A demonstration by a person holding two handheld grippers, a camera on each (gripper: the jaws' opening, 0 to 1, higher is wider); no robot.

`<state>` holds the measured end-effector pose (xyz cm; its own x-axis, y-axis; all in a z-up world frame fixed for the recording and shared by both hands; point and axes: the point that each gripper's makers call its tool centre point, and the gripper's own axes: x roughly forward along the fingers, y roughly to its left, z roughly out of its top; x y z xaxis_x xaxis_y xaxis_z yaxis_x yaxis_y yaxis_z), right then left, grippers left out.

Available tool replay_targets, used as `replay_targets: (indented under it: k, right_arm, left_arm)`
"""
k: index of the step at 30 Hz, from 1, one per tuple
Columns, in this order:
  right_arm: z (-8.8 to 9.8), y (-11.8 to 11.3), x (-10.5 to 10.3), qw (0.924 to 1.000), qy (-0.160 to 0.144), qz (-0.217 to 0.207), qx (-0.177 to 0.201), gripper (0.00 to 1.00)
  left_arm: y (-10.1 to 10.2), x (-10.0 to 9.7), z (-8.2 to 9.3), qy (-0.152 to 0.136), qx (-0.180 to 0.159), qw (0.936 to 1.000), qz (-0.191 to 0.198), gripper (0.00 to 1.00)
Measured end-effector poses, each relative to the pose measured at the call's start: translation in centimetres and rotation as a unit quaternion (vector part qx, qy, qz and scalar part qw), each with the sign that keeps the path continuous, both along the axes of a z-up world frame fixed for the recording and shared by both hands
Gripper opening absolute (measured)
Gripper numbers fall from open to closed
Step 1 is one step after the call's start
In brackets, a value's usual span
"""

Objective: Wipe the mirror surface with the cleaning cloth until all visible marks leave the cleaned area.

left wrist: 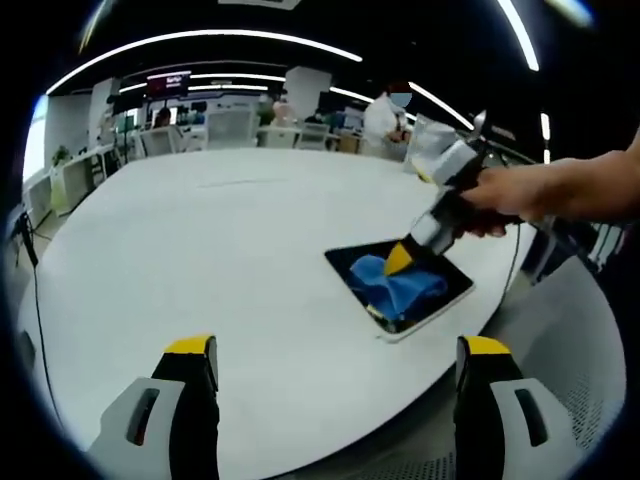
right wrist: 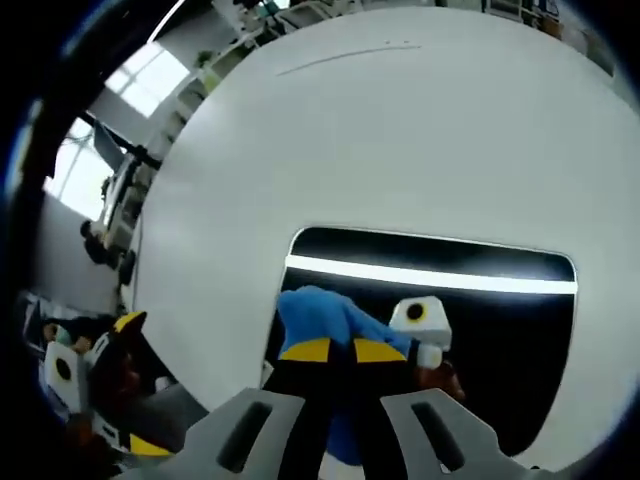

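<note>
mirror point(right wrist: 480, 310): glossy glass, reflective | cloth point(right wrist: 320, 315): soft blue fabric | table point(left wrist: 220, 260): matt, smooth white

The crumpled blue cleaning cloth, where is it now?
The blue cleaning cloth lies on the rectangular mirror, pinched by the right gripper, near the white table's edge.

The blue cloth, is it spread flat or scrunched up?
Scrunched up: the blue cloth sits bunched on the mirror, pinched in the right gripper.

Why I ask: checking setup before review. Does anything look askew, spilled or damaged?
Nothing stands out. The mirror lies flat near the edge of the white table, the right gripper pressing the blue cloth onto it; no spill or crack shows.
</note>
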<state>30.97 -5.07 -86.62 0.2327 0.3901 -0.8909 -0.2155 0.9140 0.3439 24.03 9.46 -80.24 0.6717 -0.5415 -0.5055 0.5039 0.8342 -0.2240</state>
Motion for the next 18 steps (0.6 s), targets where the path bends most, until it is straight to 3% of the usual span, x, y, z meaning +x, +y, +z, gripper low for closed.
replay_targets:
  k: [4, 7, 9, 11, 13, 16, 18]
  right_arm:
    - [-0.1, 0.2, -0.9, 0.9999, 0.0, 0.013, 0.0, 0.01]
    - [-0.3, 0.2, -1.3, 0.9999, 0.007, 0.012, 0.005, 0.01]
    - [-0.5, 0.2, -1.4, 0.9999, 0.006, 0.009, 0.008, 0.01]
    - [-0.5, 0.2, -1.4, 0.9999, -0.001, 0.006, 0.015, 0.01]
    - [-0.5, 0.2, -1.5, 0.9998, 0.004, -0.001, 0.02, 0.01]
    - [-0.6, 0.2, -1.8, 0.9998, 0.007, 0.001, 0.019, 0.01]
    - [-0.5, 0.2, -2.2, 0.9997, 0.01, 0.001, 0.02, 0.01]
  left_arm:
    - [-0.2, 0.1, 0.6, -0.003, 0.01, 0.9999, 0.001, 0.99]
    - [0.2, 1.1, 1.3, 0.006, -0.008, 0.999, 0.043, 0.99]
    - [-0.1, 1.6, 1.4, -0.005, -0.005, 0.9992, 0.04, 0.99]
    - [-0.2, 1.2, 0.4, -0.006, 0.025, 0.9995, 0.02, 0.99]
    - [-0.4, 0.9, 0.0, -0.012, 0.035, 0.9993, 0.006, 0.99]
    - [-0.3, 0.9, 0.2, -0.018, 0.034, 0.9993, 0.005, 0.99]
    - [-0.6, 1.0, 0.6, -0.038, 0.041, 0.9984, -0.01, 0.99]
